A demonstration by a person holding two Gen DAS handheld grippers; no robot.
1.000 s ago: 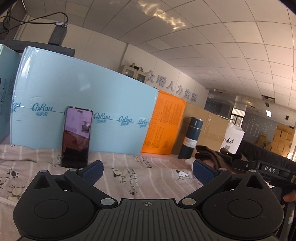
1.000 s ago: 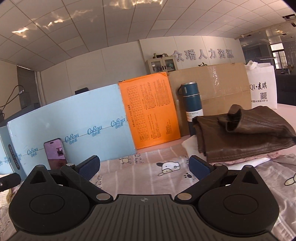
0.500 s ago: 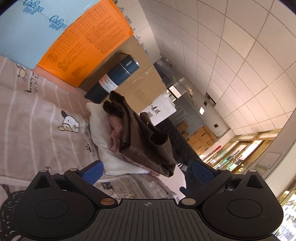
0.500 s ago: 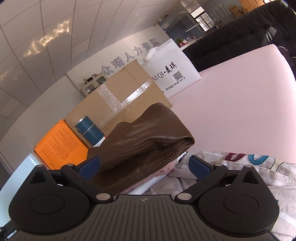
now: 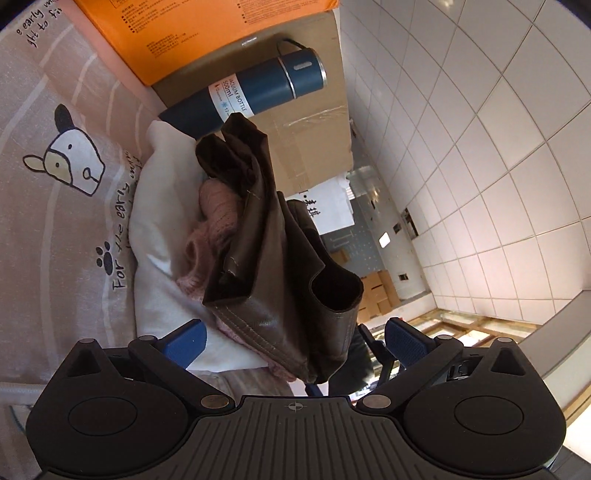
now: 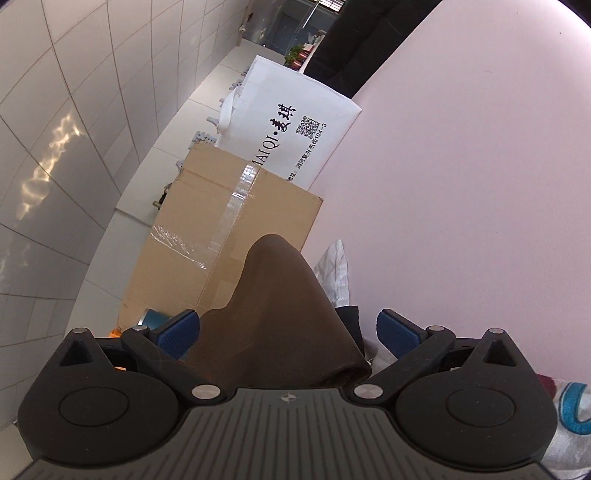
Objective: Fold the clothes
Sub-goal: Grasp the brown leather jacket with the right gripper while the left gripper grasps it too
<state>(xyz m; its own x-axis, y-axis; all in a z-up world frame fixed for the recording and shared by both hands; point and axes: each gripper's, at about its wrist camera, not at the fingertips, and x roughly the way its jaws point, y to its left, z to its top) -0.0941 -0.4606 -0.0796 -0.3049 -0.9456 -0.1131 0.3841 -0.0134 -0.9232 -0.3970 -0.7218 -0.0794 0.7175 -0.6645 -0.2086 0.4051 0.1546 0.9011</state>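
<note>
A stack of folded clothes lies on the bed sheet: a brown leather garment on top, a pink knit under it, and a white garment at the bottom. My left gripper is open, its blue fingers either side of the near edge of the stack, the view rolled sideways. My right gripper is open, with the brown garment between its fingers, close to the camera.
A dark blue vacuum bottle stands behind the stack against an orange board and a cardboard box. A white shopping bag stands beside the box. The pink mattress and the cartoon-print sheet lie around the stack.
Both grippers have swung right from the phone and blue board, rolled sideways and moved in close to the clothes stack. Both stay open.
</note>
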